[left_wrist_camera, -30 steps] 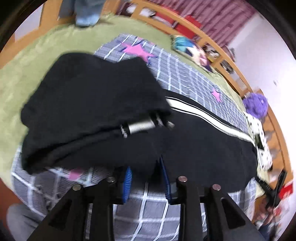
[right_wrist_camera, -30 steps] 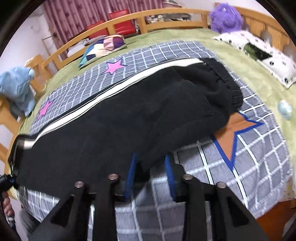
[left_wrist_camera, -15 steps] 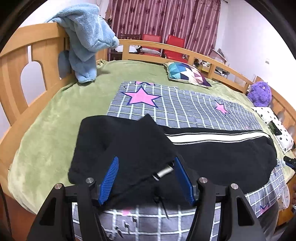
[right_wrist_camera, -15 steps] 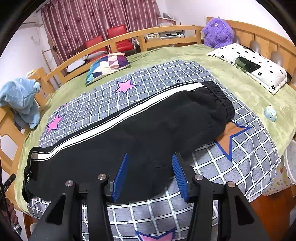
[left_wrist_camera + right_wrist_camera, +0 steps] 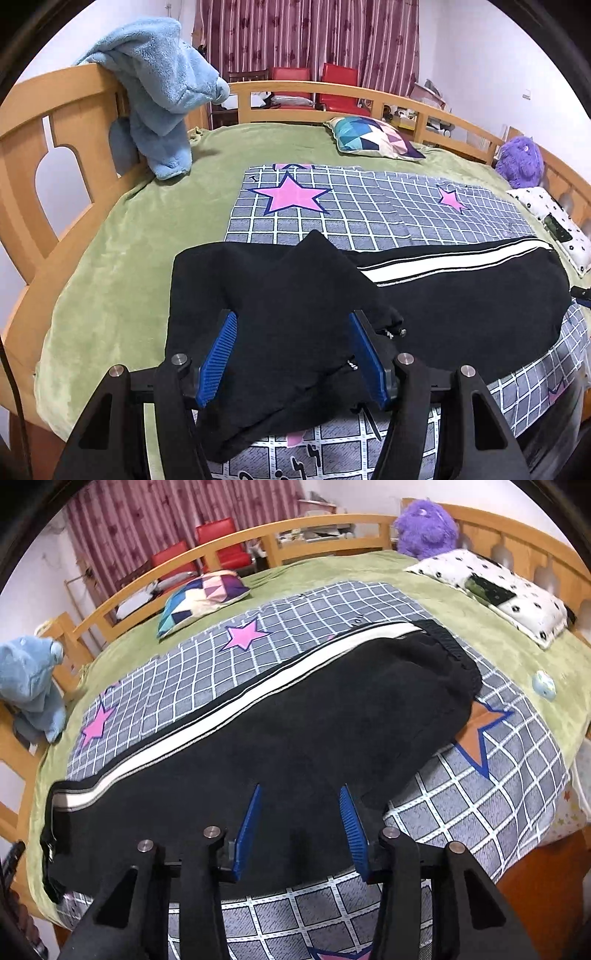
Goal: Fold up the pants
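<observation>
Left wrist view: left gripper [image 5: 291,350] hovering with jaws spread wide over the folded-over end of the black pants [image 5: 461,295], gripping nothing. Pants lying lengthwise on the checked sheet [image 5: 369,206] near the bed's front edge, white stripe [image 5: 443,264] running along the far side. Right wrist view: right gripper [image 5: 301,825] also gaping wide above the pants [image 5: 314,738], holding nothing. Waistband [image 5: 450,646] lying toward the spotted pillow [image 5: 491,590]. Blue towel [image 5: 162,92] hanging on the wooden rail [image 5: 55,107].
</observation>
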A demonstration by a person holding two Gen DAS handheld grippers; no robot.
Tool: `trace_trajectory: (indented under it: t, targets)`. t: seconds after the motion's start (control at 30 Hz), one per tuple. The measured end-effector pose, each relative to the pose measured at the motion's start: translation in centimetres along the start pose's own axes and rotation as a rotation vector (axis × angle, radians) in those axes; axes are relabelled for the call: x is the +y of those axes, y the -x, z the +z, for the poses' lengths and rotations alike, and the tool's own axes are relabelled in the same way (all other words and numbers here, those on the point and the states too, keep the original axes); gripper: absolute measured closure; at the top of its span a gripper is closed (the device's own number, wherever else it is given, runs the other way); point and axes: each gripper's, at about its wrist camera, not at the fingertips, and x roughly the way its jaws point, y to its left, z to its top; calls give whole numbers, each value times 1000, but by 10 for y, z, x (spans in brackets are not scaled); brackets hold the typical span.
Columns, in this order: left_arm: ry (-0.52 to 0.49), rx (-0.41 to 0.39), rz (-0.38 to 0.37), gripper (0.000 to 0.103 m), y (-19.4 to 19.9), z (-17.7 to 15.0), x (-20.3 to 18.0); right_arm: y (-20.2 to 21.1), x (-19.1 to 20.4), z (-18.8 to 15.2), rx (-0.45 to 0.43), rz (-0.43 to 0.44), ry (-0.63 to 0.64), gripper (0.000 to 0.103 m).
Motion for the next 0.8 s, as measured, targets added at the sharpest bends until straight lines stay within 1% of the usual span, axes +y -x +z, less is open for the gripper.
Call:
trace_trajectory:
  t: [0.2,0.23,0.3,0.37,0.47,0.53,0.57,0.6,0.73,0.8]
  targets:
    - [-3,26,-3,43,-9,1,-1,-5,12,-2,5,23,20,59]
    - [2,24,-1,43,-9,1,-1,-6,14,-2,11,28,21,59]
    - [-3,22,-21,43,-9,1,-2,-8,18,-3,21,39,29,59]
    - [-7,17,-17,43,-9,1,-2,-11,20,-4,30,46,32,59]
    - [-9,26,-30,43,-11,1,-4,-15,26,-5,40,58,32,59]
    - [-1,34,-44,40,-12,0,-4,-17,30,-6,47,66,32,59]
    - [1,36,-48,35,-12,0,-5,-19,32,-7,54,70,35,59]
    - [3,35,-47,33,-13,-1,-5,-20,34,-8,59,72,37,59]
    - [5,51,-46,32,-14,-4,-6,-20,40,-12,64,64,63,59]
    - [11,51,-48,28,-14,-6,-4,-19,43,-13,63,63,76,59]
